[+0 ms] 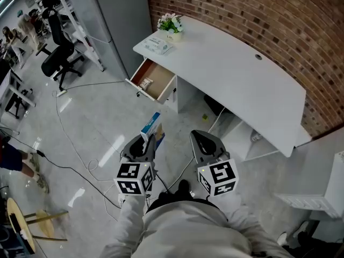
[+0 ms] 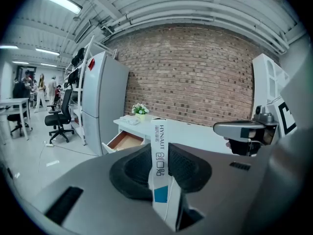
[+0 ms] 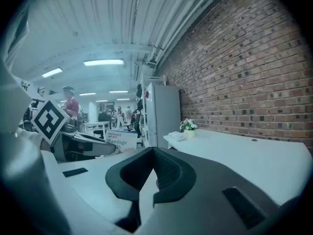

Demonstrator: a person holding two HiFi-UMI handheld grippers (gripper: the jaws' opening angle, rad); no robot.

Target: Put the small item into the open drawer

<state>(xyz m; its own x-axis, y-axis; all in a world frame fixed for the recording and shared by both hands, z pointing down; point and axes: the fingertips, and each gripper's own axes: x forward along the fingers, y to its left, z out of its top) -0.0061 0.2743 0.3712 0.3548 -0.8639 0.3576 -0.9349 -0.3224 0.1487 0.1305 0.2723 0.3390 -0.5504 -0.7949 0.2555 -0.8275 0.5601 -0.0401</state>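
My left gripper (image 1: 146, 143) is shut on a small white and blue box (image 1: 152, 124), which stands upright between its jaws (image 2: 160, 165). The box (image 2: 160, 155) sticks out well past the pads. The wooden drawer (image 1: 153, 80) stands pulled out at the left end of the white desk (image 1: 242, 74), some way ahead of both grippers, and shows in the left gripper view (image 2: 124, 141) left of the box. My right gripper (image 1: 206, 143) hangs beside the left one, its jaws (image 3: 149, 177) together with nothing between them. The box (image 3: 121, 140) also appears in the right gripper view.
A flower pot (image 1: 171, 26) and a tissue pack (image 1: 157, 44) sit on the desk above the drawer. A small item (image 1: 145, 83) lies in the drawer. A tall grey cabinet (image 1: 115, 15) stands left of the desk, with an office chair (image 1: 59, 52) beyond. Cables (image 1: 80, 165) trail over the floor.
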